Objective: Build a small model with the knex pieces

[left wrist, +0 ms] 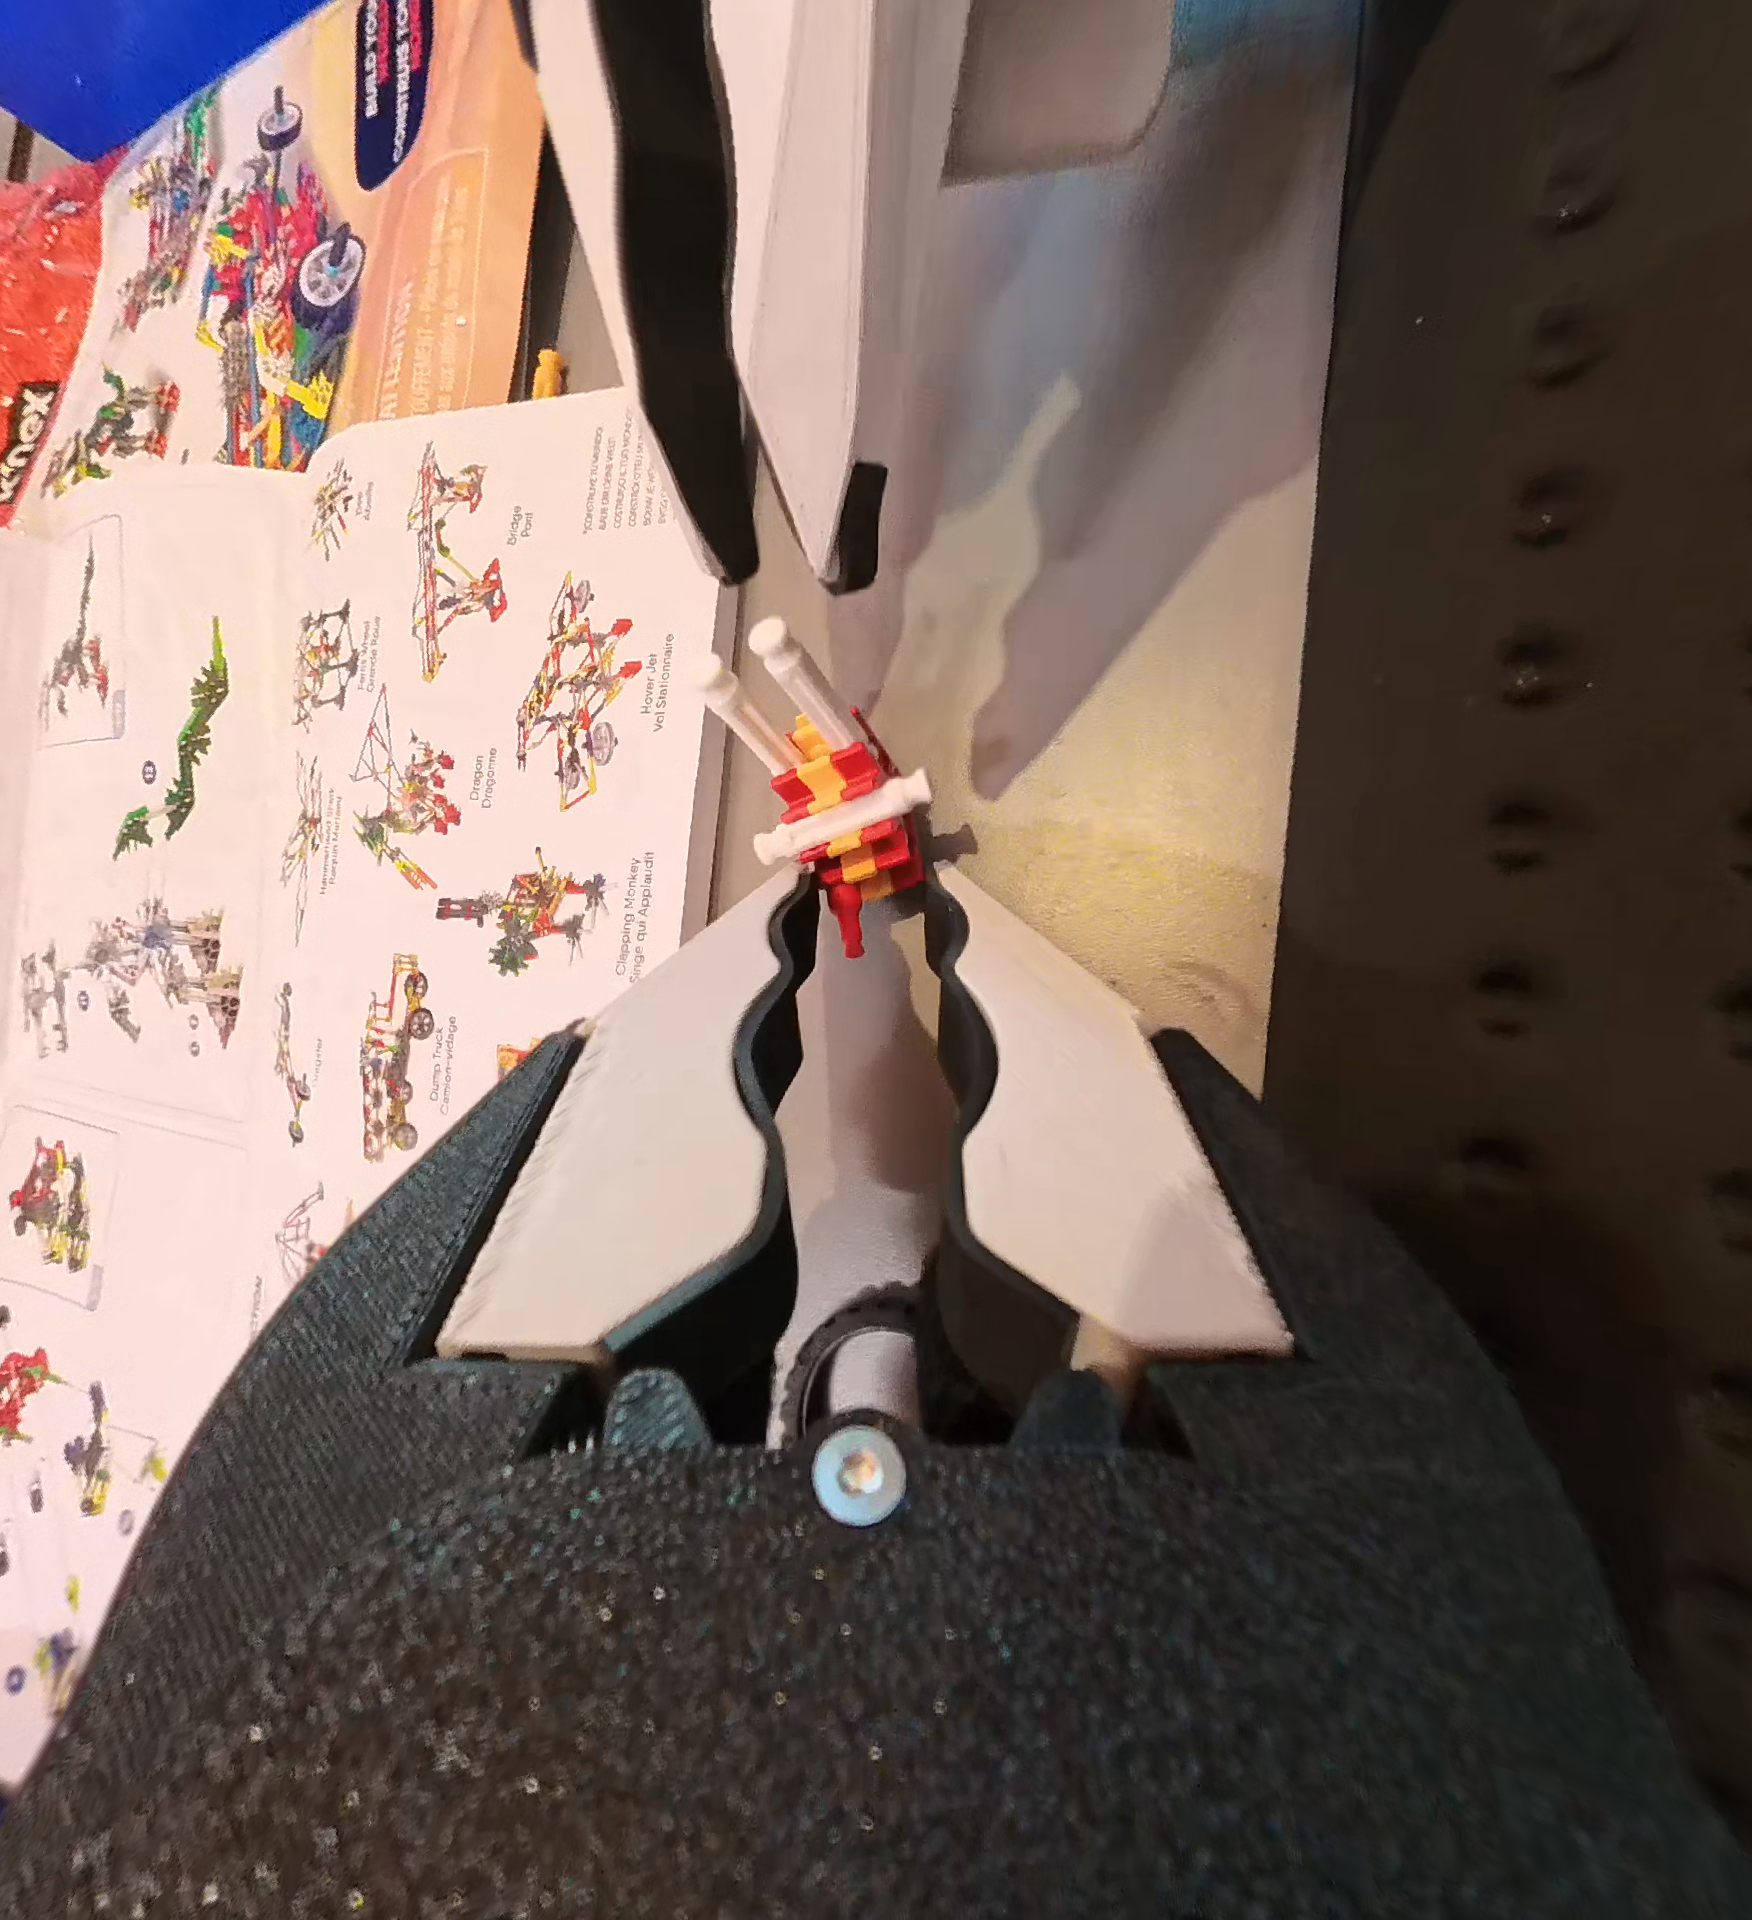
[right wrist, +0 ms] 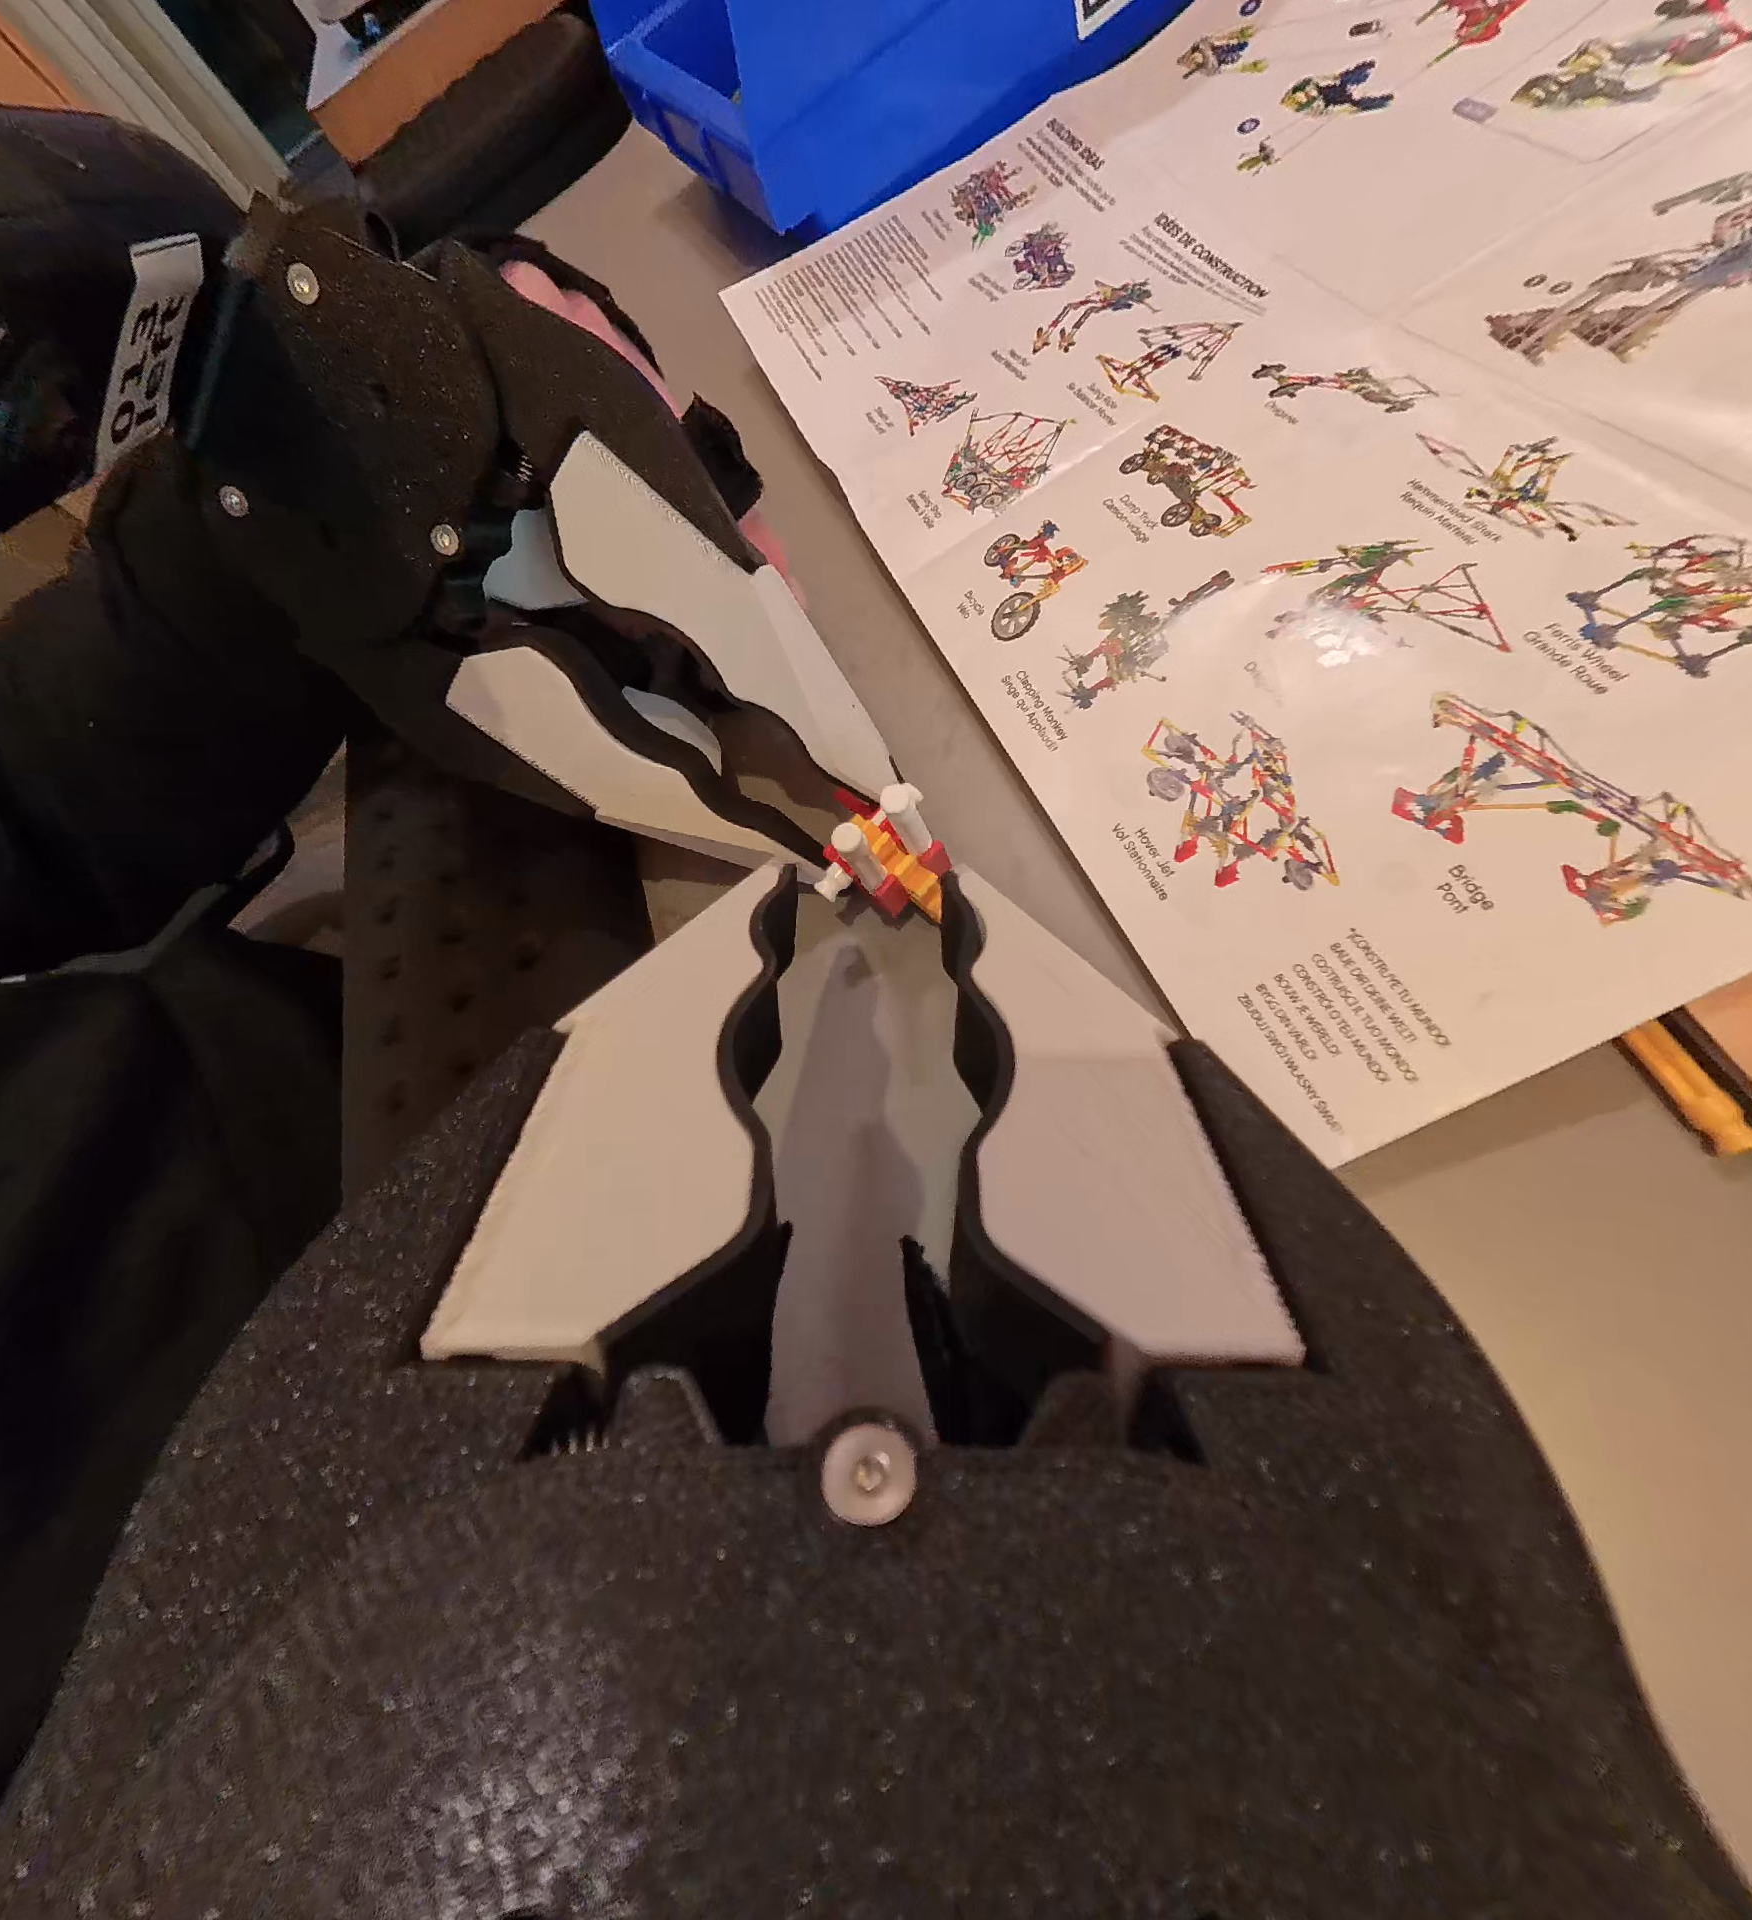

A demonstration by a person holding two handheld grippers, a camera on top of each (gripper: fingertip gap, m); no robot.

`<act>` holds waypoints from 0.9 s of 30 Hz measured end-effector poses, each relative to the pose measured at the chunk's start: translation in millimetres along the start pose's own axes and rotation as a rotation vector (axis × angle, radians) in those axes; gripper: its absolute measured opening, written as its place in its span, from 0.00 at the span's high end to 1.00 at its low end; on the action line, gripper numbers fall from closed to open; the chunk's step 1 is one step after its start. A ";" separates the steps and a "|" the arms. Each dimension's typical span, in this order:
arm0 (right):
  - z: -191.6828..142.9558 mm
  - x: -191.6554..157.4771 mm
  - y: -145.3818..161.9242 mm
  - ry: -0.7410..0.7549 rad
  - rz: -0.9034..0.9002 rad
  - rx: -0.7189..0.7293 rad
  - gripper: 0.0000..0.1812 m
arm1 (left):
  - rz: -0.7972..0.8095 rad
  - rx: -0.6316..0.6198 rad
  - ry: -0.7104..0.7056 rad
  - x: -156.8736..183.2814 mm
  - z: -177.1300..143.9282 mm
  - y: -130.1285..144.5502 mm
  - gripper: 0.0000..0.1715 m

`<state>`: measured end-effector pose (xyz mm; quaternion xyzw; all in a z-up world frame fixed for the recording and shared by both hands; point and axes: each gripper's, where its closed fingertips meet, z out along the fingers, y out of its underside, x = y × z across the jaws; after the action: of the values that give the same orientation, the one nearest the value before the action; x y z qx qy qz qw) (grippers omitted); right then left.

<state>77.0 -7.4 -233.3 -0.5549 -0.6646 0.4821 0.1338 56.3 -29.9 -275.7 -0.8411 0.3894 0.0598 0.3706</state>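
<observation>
The left gripper (left wrist: 867, 899) was clamped on a small build of red and yellow connectors with white rods (left wrist: 846, 805), held over the grey worktop (right wrist: 1474, 1351) just beside the edge of a folded-out instruction sheet (left wrist: 384, 831). The right gripper (right wrist: 867, 883) hovered just short of the white rod ends, its jaws slightly parted and holding nothing. The sheet carried coloured model pictures with small captions. A red toy box (left wrist: 10, 312) with a printed logo and a blue bin (right wrist: 851, 104) with a label lay beyond it
</observation>
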 end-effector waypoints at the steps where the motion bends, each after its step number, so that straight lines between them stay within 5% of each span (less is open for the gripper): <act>1: -0.2 0.5 0.7 0.005 -0.013 -0.008 0.85 | 0.006 0.003 0.008 1.0 -0.1 -1.1 0.90; 27: -5.2 11.6 13.3 -0.015 -0.179 -0.040 0.83 | 0.461 0.094 -0.100 4.6 -3.3 -5.4 0.90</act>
<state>84.8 4.1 -245.4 -0.4923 -0.7220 0.4590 0.1600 62.6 -32.6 -272.0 -0.7078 0.5547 0.1662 0.4046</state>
